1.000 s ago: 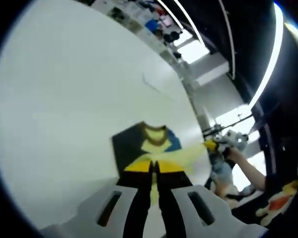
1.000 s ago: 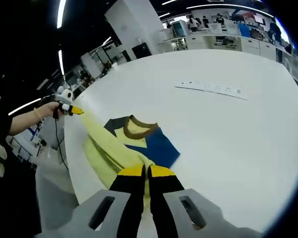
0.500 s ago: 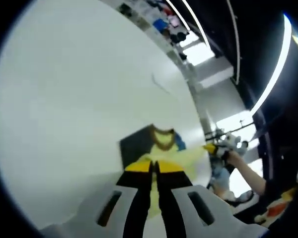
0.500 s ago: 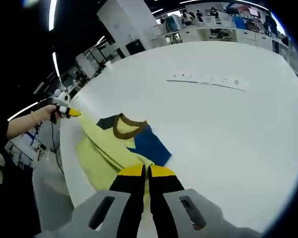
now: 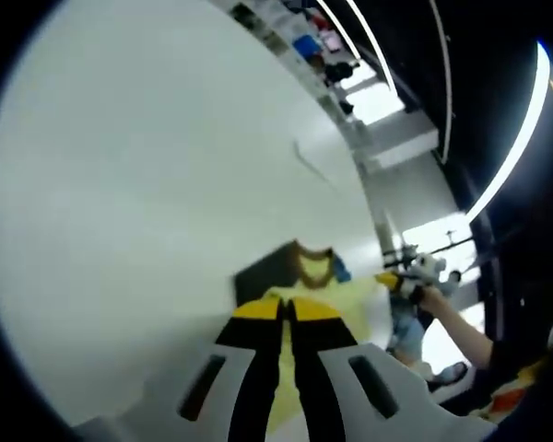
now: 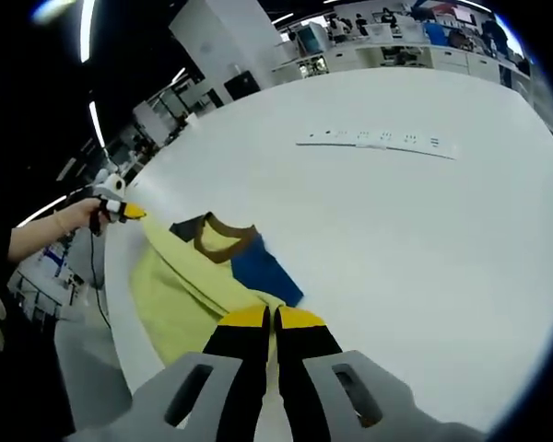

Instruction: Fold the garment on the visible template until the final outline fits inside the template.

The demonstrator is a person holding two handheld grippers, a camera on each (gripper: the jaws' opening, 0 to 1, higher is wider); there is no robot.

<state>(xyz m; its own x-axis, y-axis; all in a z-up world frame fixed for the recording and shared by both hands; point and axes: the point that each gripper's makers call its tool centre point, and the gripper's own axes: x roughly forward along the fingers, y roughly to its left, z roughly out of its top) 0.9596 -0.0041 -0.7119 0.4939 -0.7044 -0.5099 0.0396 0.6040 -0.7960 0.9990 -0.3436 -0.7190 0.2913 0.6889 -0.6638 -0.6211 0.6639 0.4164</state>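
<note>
The garment [image 6: 180, 290] is pale yellow with a brown collar [image 6: 223, 236], a blue panel [image 6: 263, 272] and a dark panel. Its collar end lies on the white table [image 6: 424, 239]; the yellow part stretches off toward the table's edge. My right gripper [image 6: 272, 318] is shut on the yellow cloth. My left gripper [image 5: 287, 311] is shut on the garment [image 5: 327, 299] too. Held by a hand, the left gripper [image 6: 129, 212] pinches the far yellow corner in the right gripper view. The right gripper [image 5: 388, 276] shows likewise at the table's edge in the left gripper view.
A long white strip with dark marks [image 6: 378, 140] lies on the table beyond the garment. The table's curved edge [image 6: 120, 304] runs just under the held cloth. Shelves and desks [image 6: 387, 28] stand far behind. A person's arm [image 5: 452, 318] reaches in from the right.
Both views have drawn back from the table, so the garment looks smaller. More yellow cloth hangs spread between the two grippers. Both stay shut on it.
</note>
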